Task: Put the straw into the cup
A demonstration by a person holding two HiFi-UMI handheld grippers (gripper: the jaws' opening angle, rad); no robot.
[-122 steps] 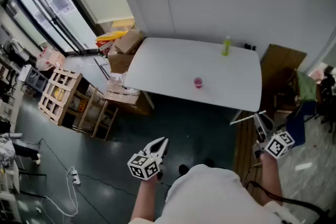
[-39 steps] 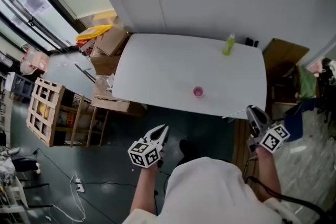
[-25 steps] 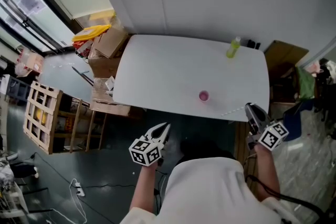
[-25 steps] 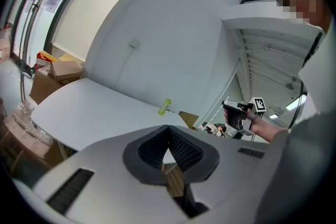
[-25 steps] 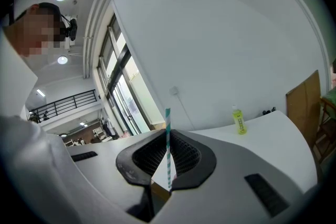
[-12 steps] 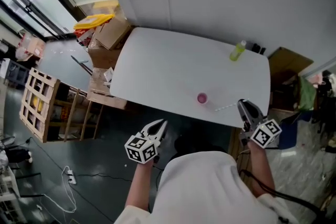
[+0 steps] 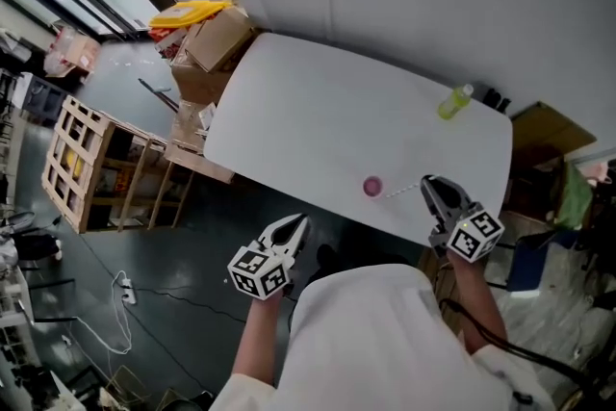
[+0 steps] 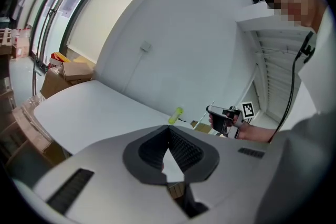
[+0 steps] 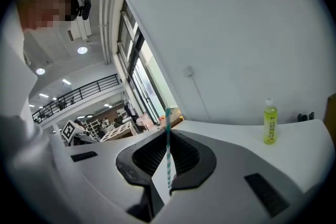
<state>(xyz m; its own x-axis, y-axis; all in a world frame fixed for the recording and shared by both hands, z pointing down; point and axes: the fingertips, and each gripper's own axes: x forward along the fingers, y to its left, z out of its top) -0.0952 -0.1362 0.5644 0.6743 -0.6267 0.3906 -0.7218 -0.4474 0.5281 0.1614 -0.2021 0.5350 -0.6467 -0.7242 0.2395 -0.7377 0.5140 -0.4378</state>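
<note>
My right gripper (image 7: 430,188), clamped on the straw (image 7: 400,191), had moved in over the table (image 7: 308,111). The straw's tip now lay just beside the cup (image 7: 372,187), centre-low and ready to insert. My left gripper (image 7: 292,228) hung closed and empty, lower left.

The person is holding both forearms out ahead of the torso, one gripper in each hand, marker cubes facing up. The left gripper (image 7: 296,224) is staying close to the body, pointing forward and slightly right — its jaws are meeting at the tips with nothing between them. The right gripper (image 7: 426,182) is reaching further forward, angled left, its jaws pinching a striped straw (image 9: 168,157) that is sticking out beyond the tips.
</note>
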